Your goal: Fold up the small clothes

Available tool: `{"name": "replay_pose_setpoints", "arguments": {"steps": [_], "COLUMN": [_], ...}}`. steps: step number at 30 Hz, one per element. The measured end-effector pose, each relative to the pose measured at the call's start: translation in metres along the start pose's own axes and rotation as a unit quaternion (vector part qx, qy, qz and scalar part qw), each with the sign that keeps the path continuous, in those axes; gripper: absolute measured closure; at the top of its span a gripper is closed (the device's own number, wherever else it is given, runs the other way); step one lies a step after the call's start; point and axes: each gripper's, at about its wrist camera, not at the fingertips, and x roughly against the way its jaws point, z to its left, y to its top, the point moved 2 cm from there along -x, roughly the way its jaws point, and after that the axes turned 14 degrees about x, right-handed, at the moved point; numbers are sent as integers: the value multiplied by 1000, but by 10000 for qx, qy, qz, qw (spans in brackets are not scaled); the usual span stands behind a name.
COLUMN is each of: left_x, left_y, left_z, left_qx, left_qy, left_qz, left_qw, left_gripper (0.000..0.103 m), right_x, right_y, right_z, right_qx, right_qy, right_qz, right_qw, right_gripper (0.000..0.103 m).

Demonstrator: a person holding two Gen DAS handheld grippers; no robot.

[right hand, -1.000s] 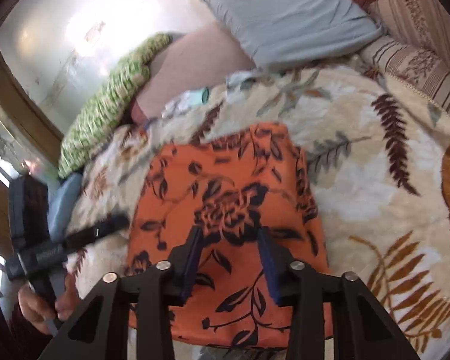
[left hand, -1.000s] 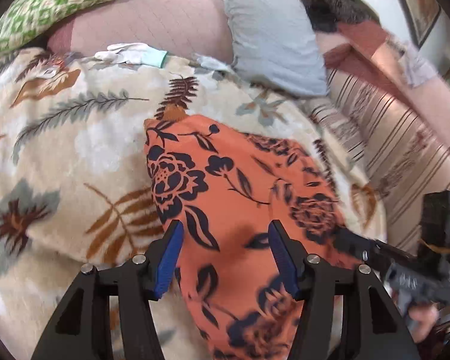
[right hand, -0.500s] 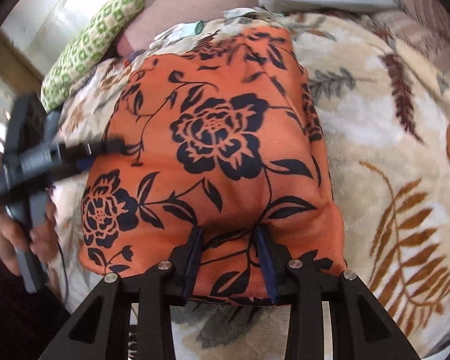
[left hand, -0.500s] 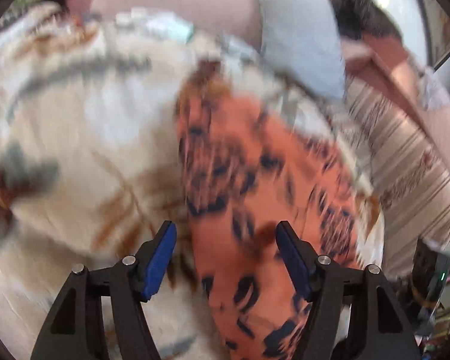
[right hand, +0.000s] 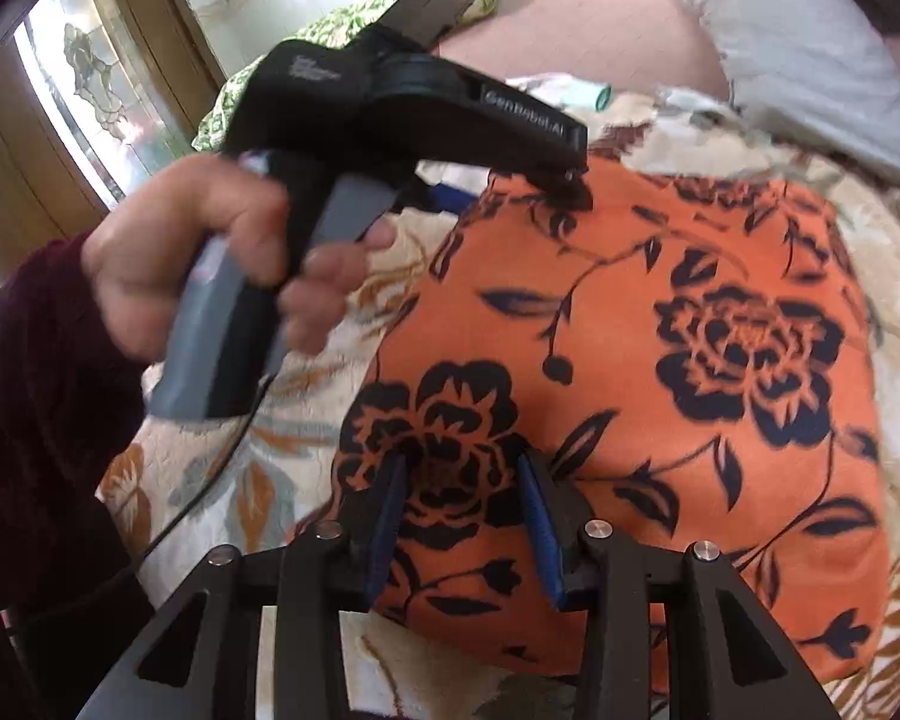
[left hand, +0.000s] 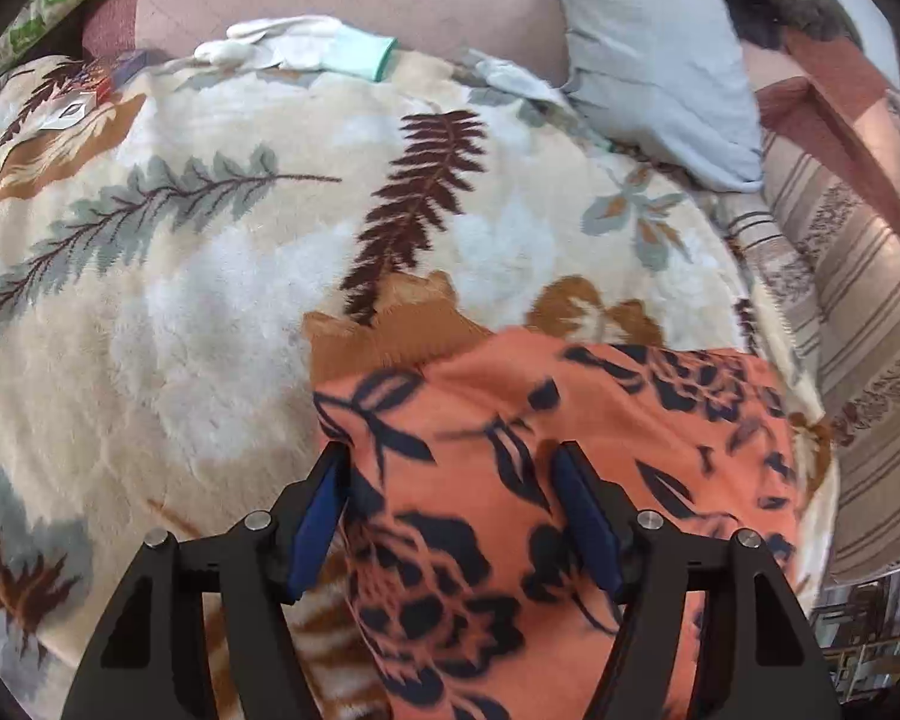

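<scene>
An orange garment with a dark flower print (left hand: 570, 450) lies flat on the leaf-patterned blanket (left hand: 180, 300). My left gripper (left hand: 450, 480) hangs open over the garment's far left corner, cloth under and between its blue pads. The right wrist view shows that same gripper (right hand: 546, 183), held by a person's hand (right hand: 198, 252), tips down on the cloth edge. My right gripper (right hand: 462, 480) sits at the near left part of the garment (right hand: 690, 330). Its jaws are opening, with printed cloth between the fingers.
A grey pillow (left hand: 648, 48) and a white glove with a teal cuff (left hand: 306, 48) lie at the bed's far side. Striped bedding (left hand: 858, 300) runs along the right. A dark sleeve and cable (right hand: 198, 480) hang at the left.
The left gripper has moved forward to the garment's far edge and its jaws have widened. The right gripper has come down and shifted left along the near edge, rolling as it went.
</scene>
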Motion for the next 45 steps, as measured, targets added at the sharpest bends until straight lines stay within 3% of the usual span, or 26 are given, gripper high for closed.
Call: {"name": "replay_pose_setpoints", "arguments": {"steps": [5,7,11,14,17,20,25,29,35,39,44,45], "left_x": [-19,-22,-9,28,75,99,103,89,71,67,64,64], "left_y": [5,8,10,-7,-38,-68,-98,-110,-114,-113,-113,-113], "left_z": [-17,-20,-11,-9,-16,-17,-22,-18,-13,-17,-17,-17], "left_qx": [-482,-457,-94,-148,-582,-732,-924,-887,-879,-1010,-1085,-1102], "left_qy": [720,843,514,235,333,720,890,932,949,980,978,980], "left_qz": [-161,-198,-288,-742,-1380,-1646,-1426,-1294,-1209,-1283,-1327,-1338], "left_qw": [9961,9952,9982,9969,9882,9810,9814,9832,9842,9817,9803,9800], "left_gripper": [26,26,28,29,29,25,24,24,24,23,22,22], "right_x": [-9,-8,-6,9,34,64,88,84,36,5,-11,-14], "right_y": [-13,-15,-21,-18,-14,-8,8,31,62,55,49,48], "right_z": [-8,-9,-18,-18,-36,-56,-90,-121,-149,-164,-171,-174], "right_qx": [-114,-159,-194,-97,-429,-615,-1085,-1462,-1827,-2147,-2211,-2248], "right_qy": [334,417,564,599,612,78,-608,-624,-360,-395,-362,-354], "right_qz": [265,276,326,270,-146,-724,-1262,-1383,-972,-583,-453,-445], "right_qw": [9990,9986,9977,9978,9971,9954,9842,9776,9777,9741,9735,9727], "right_gripper": [60,60,60,61,61,61,61,61,61,61,61,65]}}
